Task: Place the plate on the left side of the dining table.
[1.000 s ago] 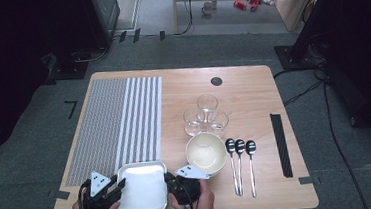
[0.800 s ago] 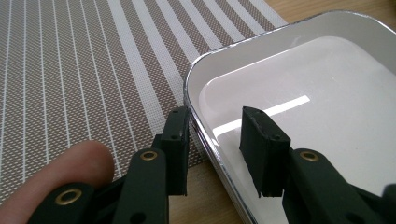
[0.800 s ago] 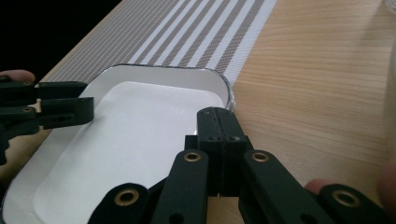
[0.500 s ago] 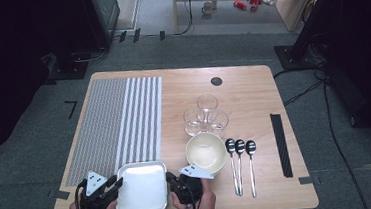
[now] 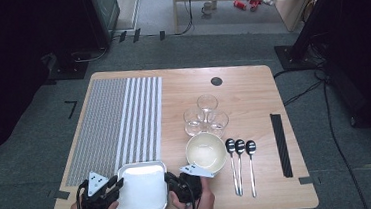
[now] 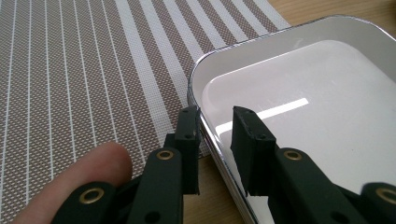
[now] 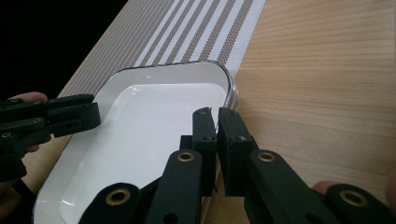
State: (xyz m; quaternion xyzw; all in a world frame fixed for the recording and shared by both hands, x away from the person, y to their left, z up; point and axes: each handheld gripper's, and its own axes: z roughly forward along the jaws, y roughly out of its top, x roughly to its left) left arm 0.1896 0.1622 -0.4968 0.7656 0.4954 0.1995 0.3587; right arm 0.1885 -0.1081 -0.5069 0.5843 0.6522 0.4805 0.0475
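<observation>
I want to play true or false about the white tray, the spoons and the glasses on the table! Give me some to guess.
1. Both grippers are at the white tray. True: the left gripper straddles its rim with a gap, and the right gripper is clamped on the opposite rim.
2. Four spoons lie by the bowl. False: three spoons lie right of the bowl.
3. Three clear glasses stand behind the bowl. True.
4. The tray holds food. False: it is empty.
5. The striped mat covers the table's right side. False: its left side.

Even overhead light, dark surroundings; a bright glare streak crosses the white tray [image 6: 299, 107], whose near jaws blur softly.
</observation>
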